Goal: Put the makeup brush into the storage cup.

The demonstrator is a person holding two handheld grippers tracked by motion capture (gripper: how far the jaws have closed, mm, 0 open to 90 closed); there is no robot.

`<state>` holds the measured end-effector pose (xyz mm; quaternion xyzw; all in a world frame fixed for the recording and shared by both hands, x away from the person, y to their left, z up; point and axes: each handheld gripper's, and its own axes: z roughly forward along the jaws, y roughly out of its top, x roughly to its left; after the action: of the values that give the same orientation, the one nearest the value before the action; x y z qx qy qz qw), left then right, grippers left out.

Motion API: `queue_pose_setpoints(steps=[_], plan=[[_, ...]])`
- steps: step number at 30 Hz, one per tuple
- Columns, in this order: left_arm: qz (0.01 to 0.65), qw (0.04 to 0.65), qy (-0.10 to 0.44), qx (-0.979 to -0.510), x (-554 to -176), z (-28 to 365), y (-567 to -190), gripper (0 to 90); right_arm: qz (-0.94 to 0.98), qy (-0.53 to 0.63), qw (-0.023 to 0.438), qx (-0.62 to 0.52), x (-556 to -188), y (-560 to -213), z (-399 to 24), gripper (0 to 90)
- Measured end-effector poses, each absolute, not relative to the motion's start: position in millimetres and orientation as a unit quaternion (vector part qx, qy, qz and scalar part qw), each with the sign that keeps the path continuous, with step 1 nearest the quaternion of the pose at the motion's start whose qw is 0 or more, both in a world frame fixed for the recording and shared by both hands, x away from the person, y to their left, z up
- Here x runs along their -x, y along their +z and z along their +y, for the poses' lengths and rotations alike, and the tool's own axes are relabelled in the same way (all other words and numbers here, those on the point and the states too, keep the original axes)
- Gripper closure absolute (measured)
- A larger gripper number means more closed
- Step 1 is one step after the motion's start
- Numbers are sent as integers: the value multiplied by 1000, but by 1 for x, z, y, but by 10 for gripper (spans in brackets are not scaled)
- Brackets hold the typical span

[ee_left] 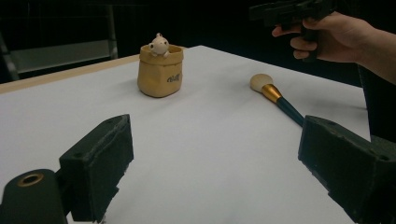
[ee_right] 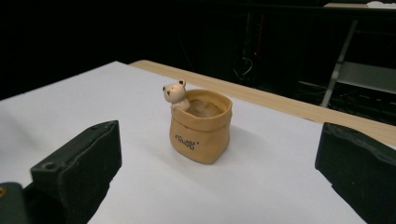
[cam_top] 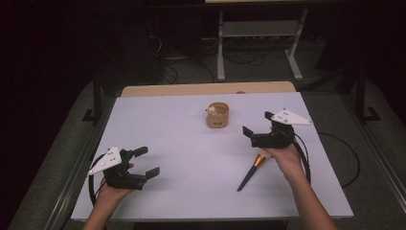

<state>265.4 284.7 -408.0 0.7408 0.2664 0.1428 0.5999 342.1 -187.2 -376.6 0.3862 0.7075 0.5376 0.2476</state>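
On the white table (cam_top: 167, 143), the pot (ee_right: 200, 133) could be tipped if struck by the wide-open, empty right tool (cam_top: 262, 128); the left tool (cam_top: 143, 163) is likewise held open and empty.

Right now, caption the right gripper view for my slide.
Open right gripper faces a tan bear pot on the white table.

Bare table (cam_top: 167, 124) between claws; pot (cam_top: 218, 115), brush (cam_top: 252, 171) only obstacles.

tan sack-shaped pot (cam_top: 218, 116) upright mid-table; dark-handled makeup brush (cam_top: 251, 172) lying flat, well apart
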Motion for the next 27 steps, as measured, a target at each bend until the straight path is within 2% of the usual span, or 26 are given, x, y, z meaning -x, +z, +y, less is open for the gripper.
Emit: queue_pose_setpoints(steps=[27], plan=[[268, 598, 142, -742, -265, 285, -408, 98, 770, 425, 199, -431, -336, -373, -189, 0]])
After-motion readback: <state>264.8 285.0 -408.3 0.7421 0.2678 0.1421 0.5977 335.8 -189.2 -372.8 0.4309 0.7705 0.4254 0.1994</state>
